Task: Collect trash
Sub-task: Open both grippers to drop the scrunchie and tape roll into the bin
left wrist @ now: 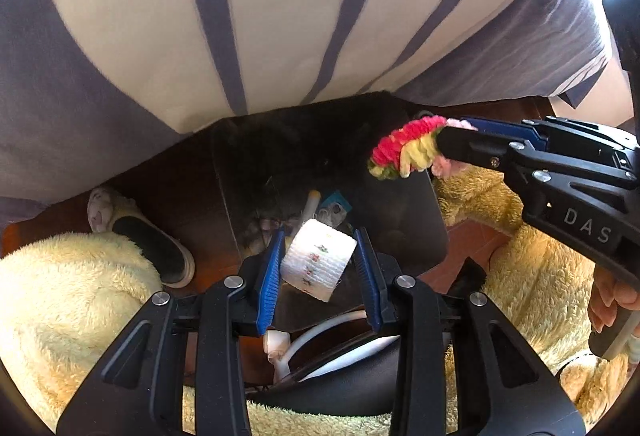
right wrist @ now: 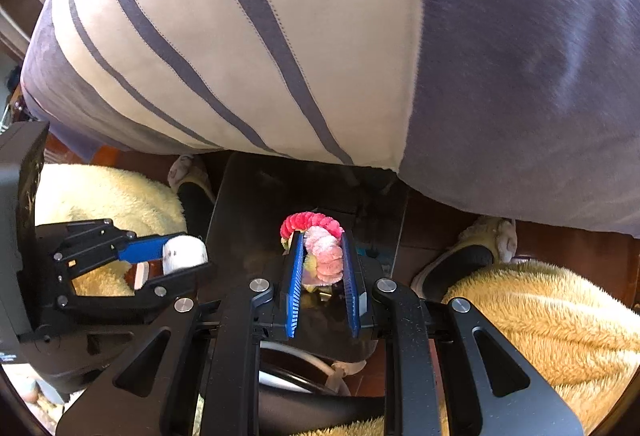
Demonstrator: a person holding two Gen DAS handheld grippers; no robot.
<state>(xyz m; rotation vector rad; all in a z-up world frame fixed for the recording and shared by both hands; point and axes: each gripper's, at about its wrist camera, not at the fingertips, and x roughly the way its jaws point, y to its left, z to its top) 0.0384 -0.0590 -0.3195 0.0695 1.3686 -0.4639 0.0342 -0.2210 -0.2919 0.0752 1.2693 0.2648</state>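
A white, flower-printed paper roll (left wrist: 318,260) is sitting pinched in the half-open left gripper (left wrist: 320,256) above the dark bin (left wrist: 404,220) holding scraps, while the nearly closed right gripper (right wrist: 322,256) is clamping a fuzzy pink-and-yellow chenille bundle (right wrist: 320,240).

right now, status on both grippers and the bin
Left gripper shut on white floral tissue wad. Right gripper shut on pink-yellow fuzzy trinket. Both above black trash bin; nothing blocking.
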